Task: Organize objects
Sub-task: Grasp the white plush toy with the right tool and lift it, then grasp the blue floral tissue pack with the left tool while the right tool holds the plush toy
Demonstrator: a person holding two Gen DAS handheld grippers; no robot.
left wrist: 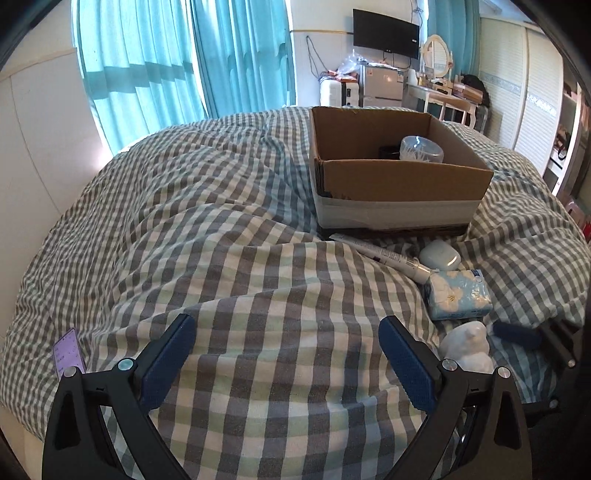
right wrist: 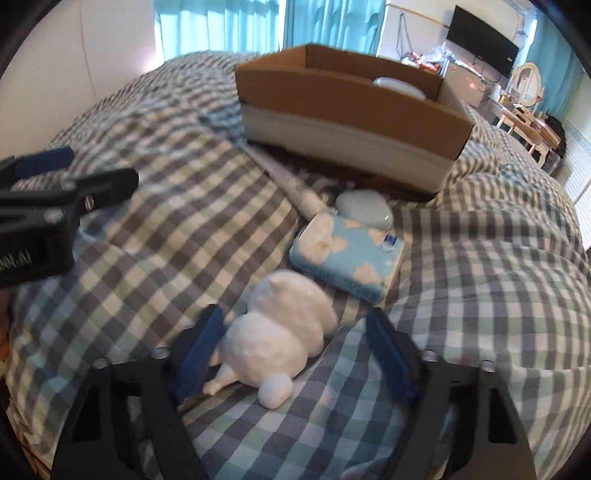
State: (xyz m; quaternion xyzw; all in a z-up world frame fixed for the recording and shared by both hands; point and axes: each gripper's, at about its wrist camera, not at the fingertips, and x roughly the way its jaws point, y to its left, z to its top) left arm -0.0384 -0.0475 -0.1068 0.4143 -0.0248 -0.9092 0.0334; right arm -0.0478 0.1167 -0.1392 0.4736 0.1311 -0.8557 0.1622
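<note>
Cardboard box (left wrist: 402, 181) sits on the bed, on a checked duvet (left wrist: 229, 258) of grey, white and pale green, and inside it a clear round container (left wrist: 421, 149) shows above the near wall with something dark beside it. Just in front of the box a white tube (left wrist: 384, 254) lies slanted on the cover, its cap end touching a pale blue tissue pack (right wrist: 345, 260) printed with white clouds; a small rounded white case (right wrist: 365, 210) rests between that pack and the box. Nearer to me a white animal figurine (right wrist: 280, 332) lies on its side on the duvet, between the spread blue pads of the right claw (right wrist: 295, 354), which stands wide apart around it; the left pad looks close against the figurine, though the blur keeps me from saying whether it touches, and the right pad is clear of it. The left claw (left wrist: 288, 358) hovers over bare duvet to the left of the figurine, its jaws also wide and holding nothing. A phone (left wrist: 68, 354) with a lit purple screen lies at the bed's left edge. Behind are teal curtains (left wrist: 184, 62), a wall television (left wrist: 386, 33) and a cluttered dressing table (left wrist: 443, 96) with an oval mirror
</note>
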